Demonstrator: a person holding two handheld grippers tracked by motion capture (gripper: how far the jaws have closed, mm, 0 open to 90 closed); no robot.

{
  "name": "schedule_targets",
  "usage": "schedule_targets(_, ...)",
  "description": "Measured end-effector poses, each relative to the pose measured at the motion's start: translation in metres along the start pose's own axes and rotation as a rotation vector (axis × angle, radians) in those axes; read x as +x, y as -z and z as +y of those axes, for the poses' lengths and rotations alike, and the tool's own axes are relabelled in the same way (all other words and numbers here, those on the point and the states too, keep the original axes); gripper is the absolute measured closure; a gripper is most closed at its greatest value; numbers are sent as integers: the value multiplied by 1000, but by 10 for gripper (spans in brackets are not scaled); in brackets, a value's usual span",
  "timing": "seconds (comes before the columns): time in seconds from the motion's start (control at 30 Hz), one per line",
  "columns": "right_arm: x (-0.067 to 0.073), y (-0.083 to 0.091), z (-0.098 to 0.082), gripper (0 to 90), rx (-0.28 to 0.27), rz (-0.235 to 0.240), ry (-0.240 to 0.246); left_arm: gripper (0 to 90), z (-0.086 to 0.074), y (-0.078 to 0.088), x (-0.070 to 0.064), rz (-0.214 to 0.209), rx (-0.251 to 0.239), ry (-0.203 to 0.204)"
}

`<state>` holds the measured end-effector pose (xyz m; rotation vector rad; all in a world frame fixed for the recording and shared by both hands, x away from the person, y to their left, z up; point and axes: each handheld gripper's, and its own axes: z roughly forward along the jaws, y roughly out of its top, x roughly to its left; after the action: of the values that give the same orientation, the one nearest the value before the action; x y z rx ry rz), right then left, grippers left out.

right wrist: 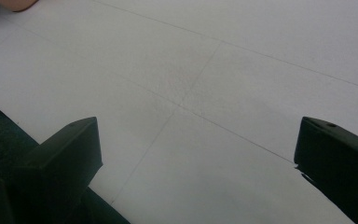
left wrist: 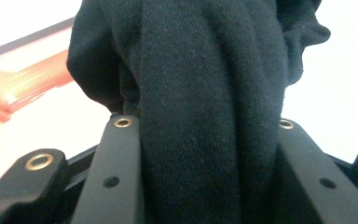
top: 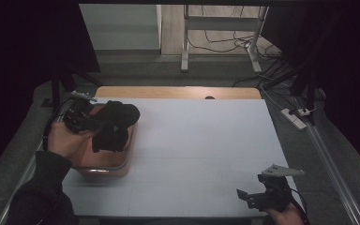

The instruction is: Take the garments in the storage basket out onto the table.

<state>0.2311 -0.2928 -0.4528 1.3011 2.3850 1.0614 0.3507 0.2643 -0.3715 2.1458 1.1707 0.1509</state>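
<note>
Right gripper (top: 255,197): nearest the person, at the near right corner of the table, held low over the white surface; in the right gripper view its two black jaws stand wide apart with nothing between them.
Right hand (top: 286,216): just behind that gripper at the table's near edge, mostly cut off by the picture's bottom edge.
Table (top: 206,154): white top with faint seam lines, bare under and ahead of the right gripper; a strip of wood shows along its far edge.
Left sleeve (top: 37,192): dark, coming in from the near left toward the left gripper.
Left hand (top: 65,140): wrapped round the body of the left gripper, over the near left end of the tub.
Left gripper (top: 104,125): well apart from the right gripper, across the table on the left side, above the tub; its jaws are clamped on the dark cloth, one on each side of it, as the left gripper view shows.
Dark cloth (left wrist: 205,93): a black knitted piece, pinched between the left jaws; it bunches up beyond the jaw tips and a fold hangs down below the gripper toward the tub.
Tub (top: 122,161): a shallow orange-red basin with a pale rim, right under the left gripper and the cloth; whether the hanging fold touches it cannot be told.
Power strip (top: 294,118): on the floor far beyond the right gripper, past the table's right edge.
</note>
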Motion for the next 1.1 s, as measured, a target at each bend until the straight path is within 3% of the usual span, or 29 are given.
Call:
schedule_targets(0.47,0,0,0,8,-1,3,0,628,26,-13,-27,-48,-14,-62)
schedule_targets(1.1,0,0,0,10,-4,8,4,628,58,-50,-64,-99,-12,-151)
